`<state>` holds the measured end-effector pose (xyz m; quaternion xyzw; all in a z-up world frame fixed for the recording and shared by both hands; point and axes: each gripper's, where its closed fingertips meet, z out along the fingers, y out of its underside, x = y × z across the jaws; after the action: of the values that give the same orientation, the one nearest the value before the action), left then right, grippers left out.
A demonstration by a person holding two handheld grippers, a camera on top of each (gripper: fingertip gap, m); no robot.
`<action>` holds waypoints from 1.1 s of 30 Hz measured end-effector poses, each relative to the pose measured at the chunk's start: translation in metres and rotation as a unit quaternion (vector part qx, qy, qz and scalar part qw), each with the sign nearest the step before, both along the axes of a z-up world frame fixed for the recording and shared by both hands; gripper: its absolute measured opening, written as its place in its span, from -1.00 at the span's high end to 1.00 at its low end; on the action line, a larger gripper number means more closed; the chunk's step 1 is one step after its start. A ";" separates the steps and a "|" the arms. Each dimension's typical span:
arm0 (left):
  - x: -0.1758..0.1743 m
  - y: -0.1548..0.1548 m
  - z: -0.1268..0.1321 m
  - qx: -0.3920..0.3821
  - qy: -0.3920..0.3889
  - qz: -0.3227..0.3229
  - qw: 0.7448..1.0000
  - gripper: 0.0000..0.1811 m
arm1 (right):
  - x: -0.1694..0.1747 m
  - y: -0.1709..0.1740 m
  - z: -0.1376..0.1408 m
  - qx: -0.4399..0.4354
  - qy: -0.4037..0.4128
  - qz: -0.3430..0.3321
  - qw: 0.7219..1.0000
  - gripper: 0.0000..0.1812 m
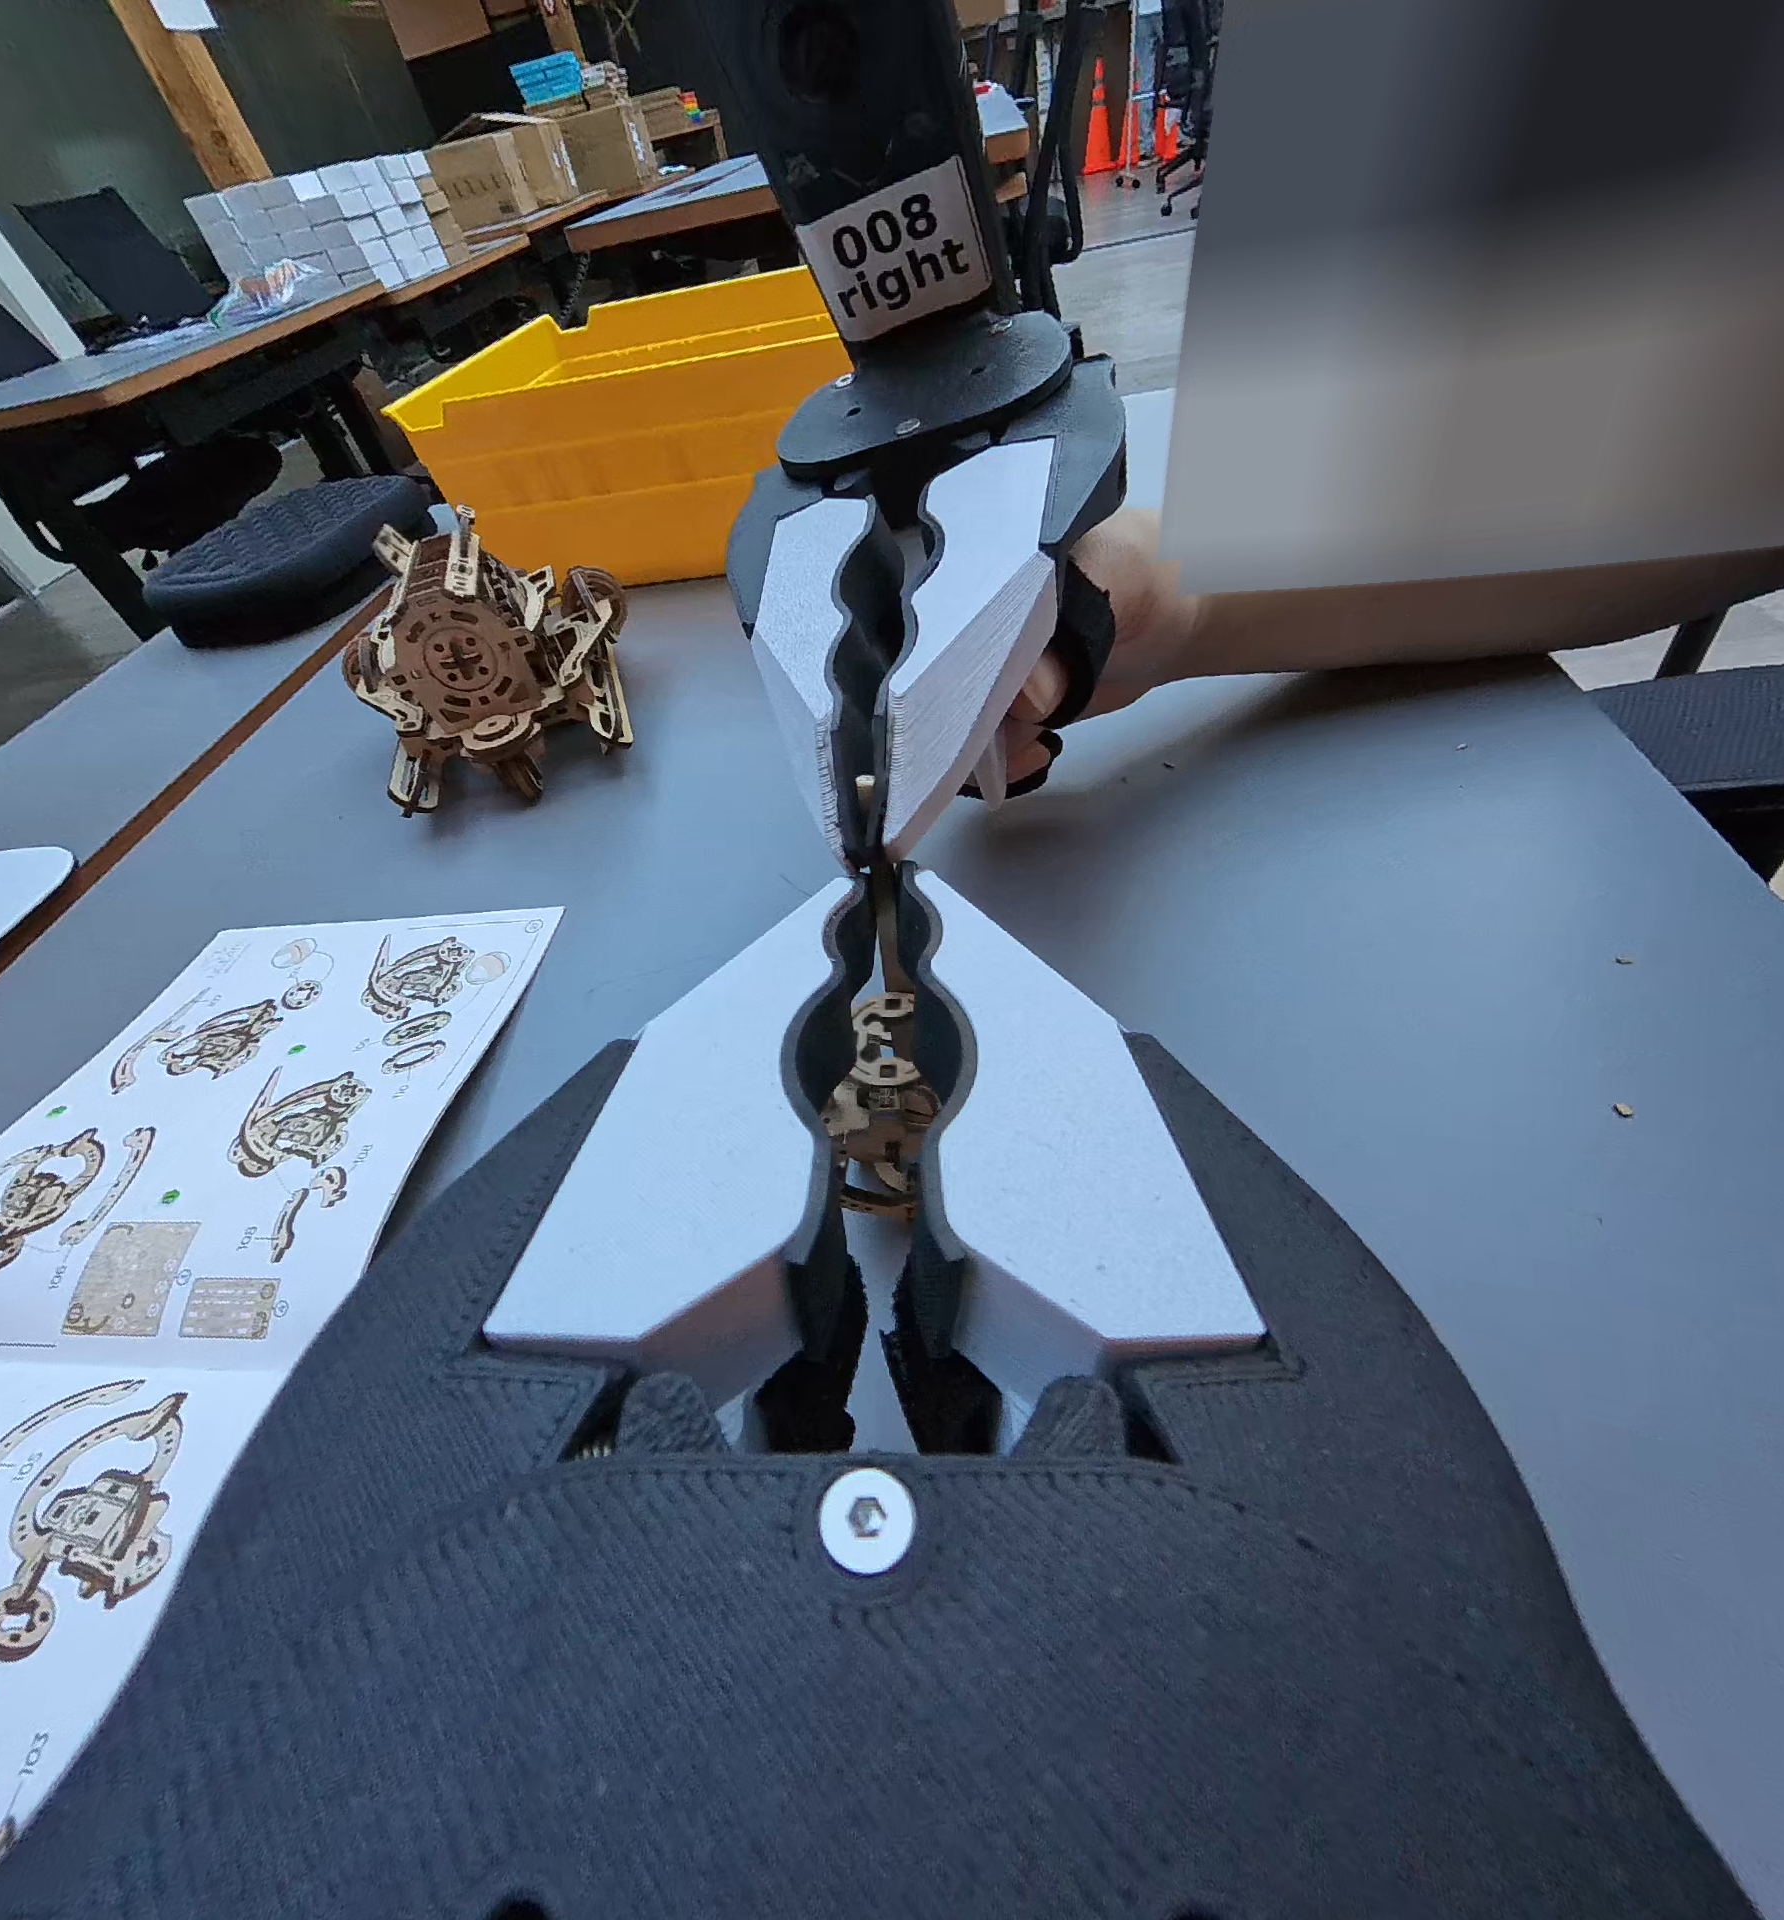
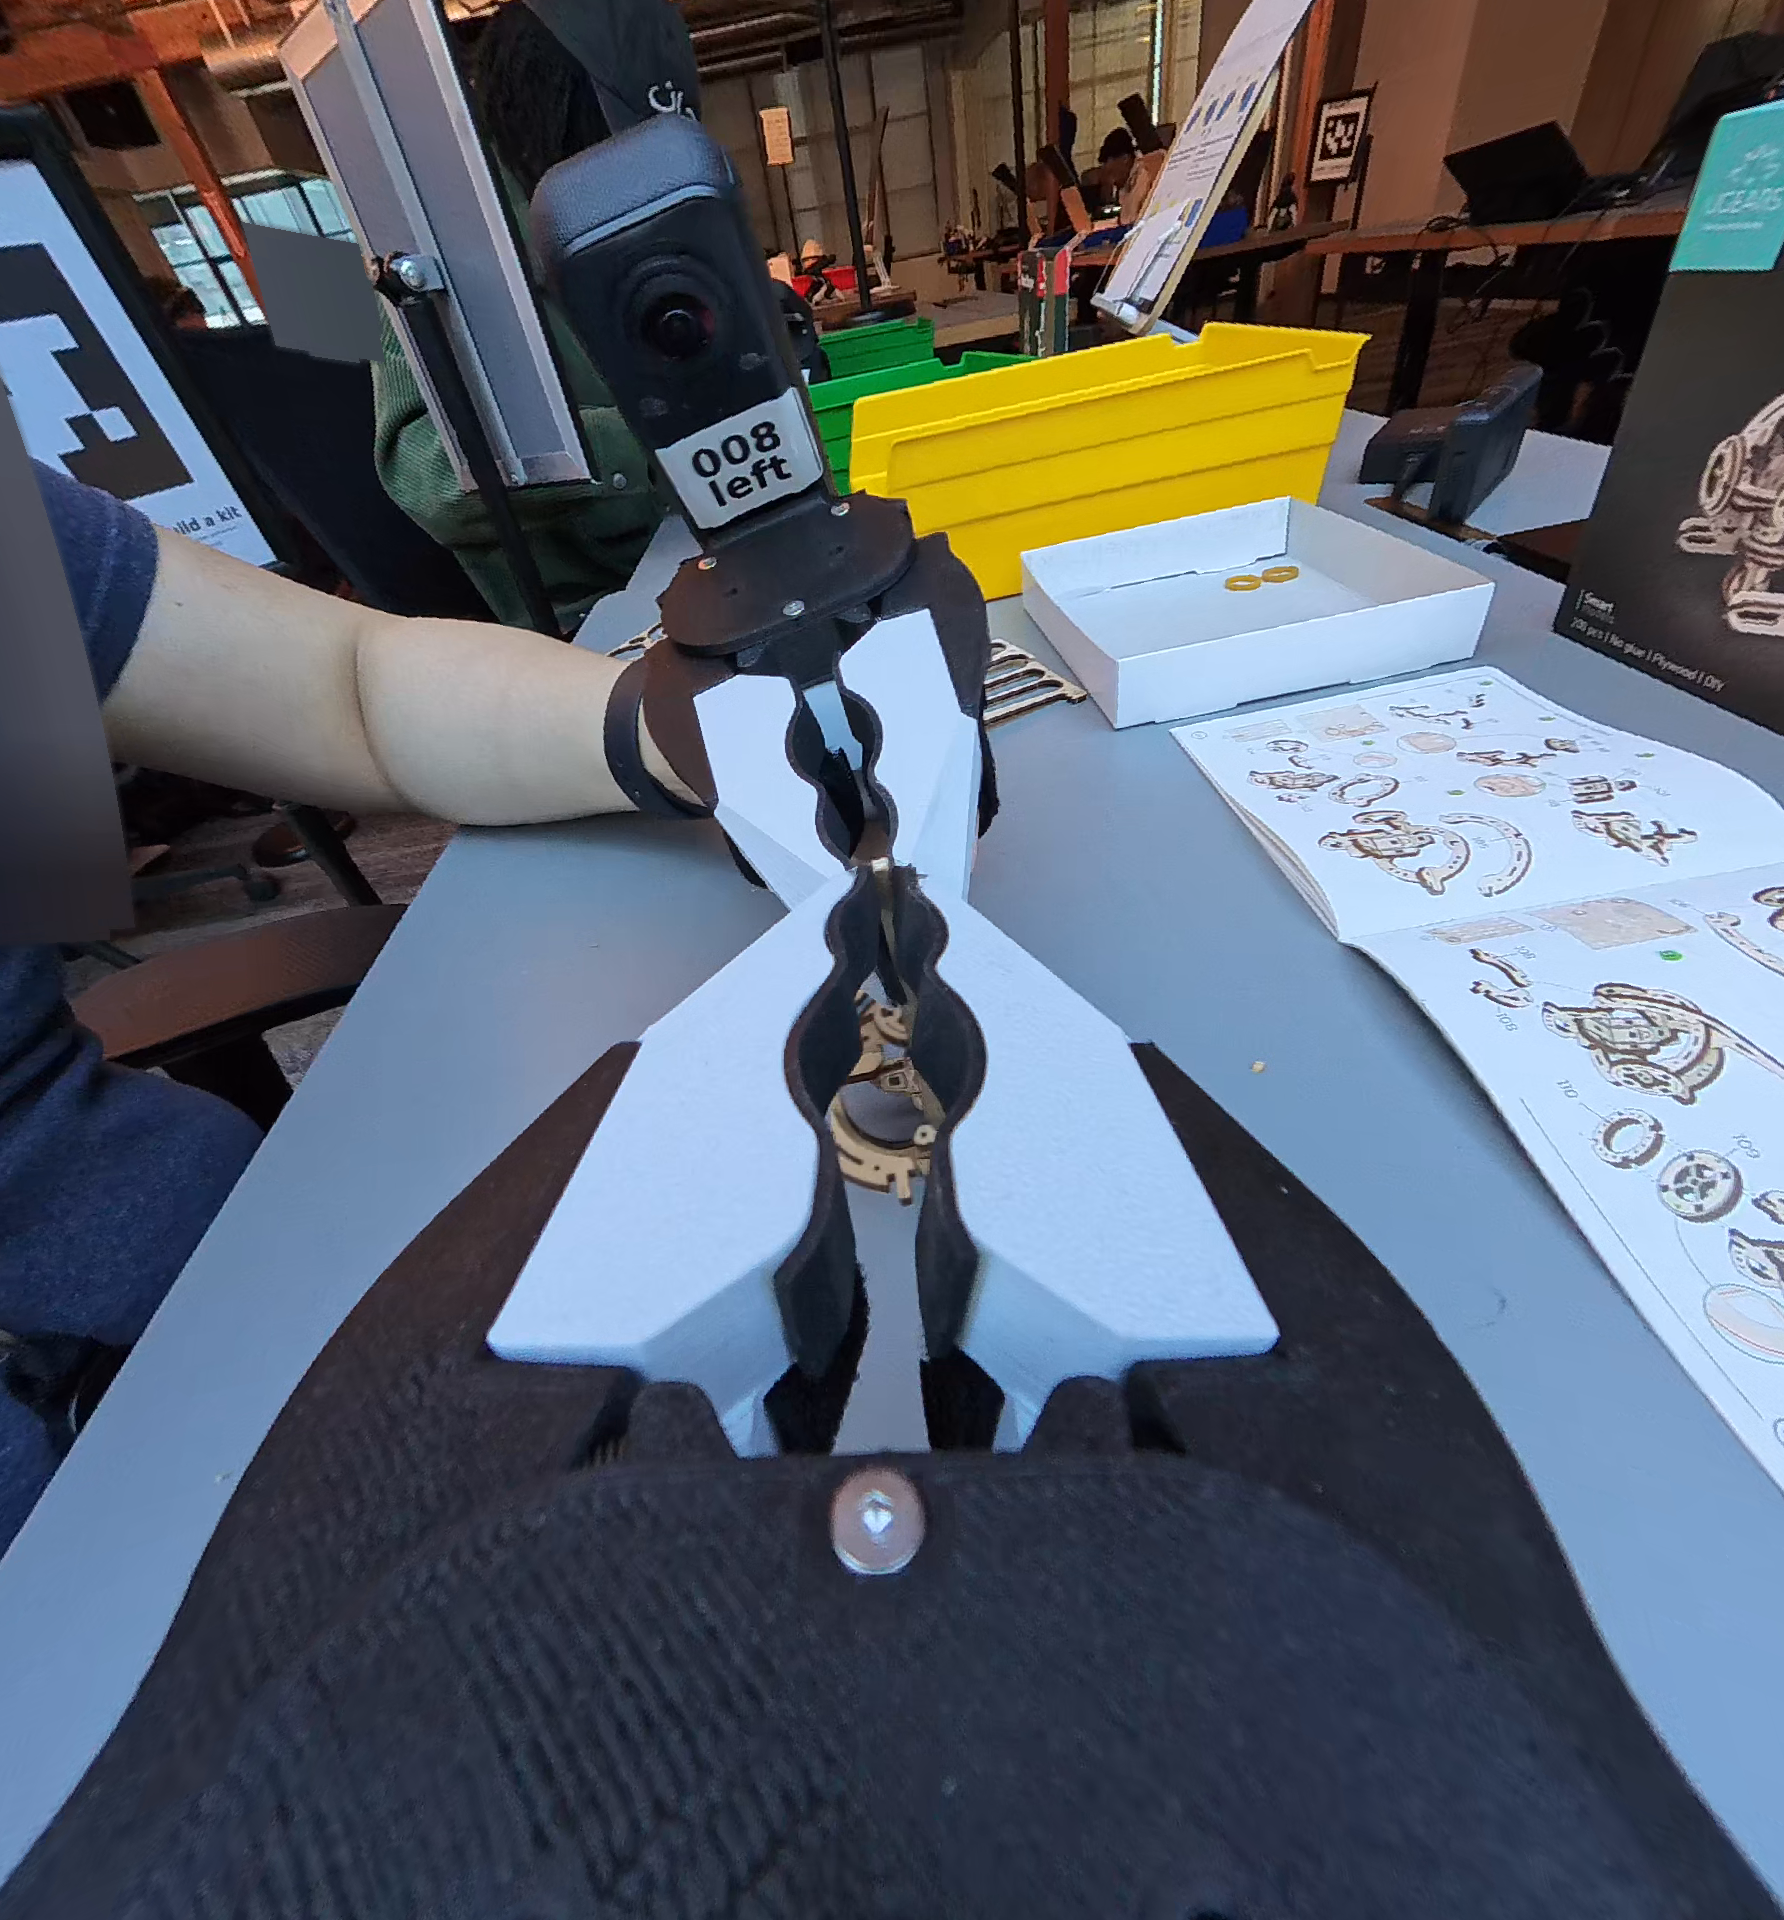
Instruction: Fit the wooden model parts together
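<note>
Left gripper, nearest in left wrist view, clenched on a thin wooden strip at its tips; strip belongs to the small wooden subassembly visible through the gap between the fingers, hanging low so the mating end faces forward at 12 o'clock. Right gripper comes in tip-to-tip from 12 o'clock, clamped on a small pale peg; likely held nose-to-nose so peg meets strip end. Whether they already touch: can't tell. Right wrist view confirms the same: right gripper squeezed narrow, left gripper opposite.

Instruction booklet open at 9 o'clock, kept in sight for reference. Larger wooden model parked at 11 o'clock on the grey table, clear of the work. Yellow bin beyond. White tray at 1 o'clock in right view holds two small rings, spare parts probably.
</note>
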<state>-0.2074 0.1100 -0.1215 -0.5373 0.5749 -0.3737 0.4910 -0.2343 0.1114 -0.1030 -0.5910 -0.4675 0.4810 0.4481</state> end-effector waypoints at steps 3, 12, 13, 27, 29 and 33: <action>0.000 0.004 0.000 -0.005 -0.002 0.002 1.000 0.97 | 0.000 0.005 0.000 -0.005 0.002 -0.004 1.000 0.97; 0.000 -0.001 0.000 0.008 -0.003 0.000 1.000 0.97 | 0.000 -0.002 0.000 0.002 -0.002 0.002 1.000 0.97; 0.000 0.000 0.000 0.007 -0.005 0.001 1.000 0.97 | 0.000 0.000 0.000 0.001 -0.001 0.002 1.000 0.97; -0.010 0.000 0.001 -0.047 -0.008 -0.003 0.999 0.42 | 0.002 0.005 0.001 0.011 -0.002 -0.021 1.000 0.98; -0.018 0.000 0.000 -0.070 -0.002 -0.011 0.997 0.29 | 0.003 0.005 0.002 0.008 0.002 -0.021 1.000 0.98; -0.026 0.001 -0.022 -0.061 0.068 -0.012 0.996 0.19 | 0.002 0.004 0.003 0.018 0.009 -0.021 1.000 0.98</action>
<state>-0.2336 0.1105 -0.1431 -0.5839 0.5895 -0.3764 0.4122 -0.2324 0.1158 -0.1000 -0.5880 -0.4599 0.4681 0.4729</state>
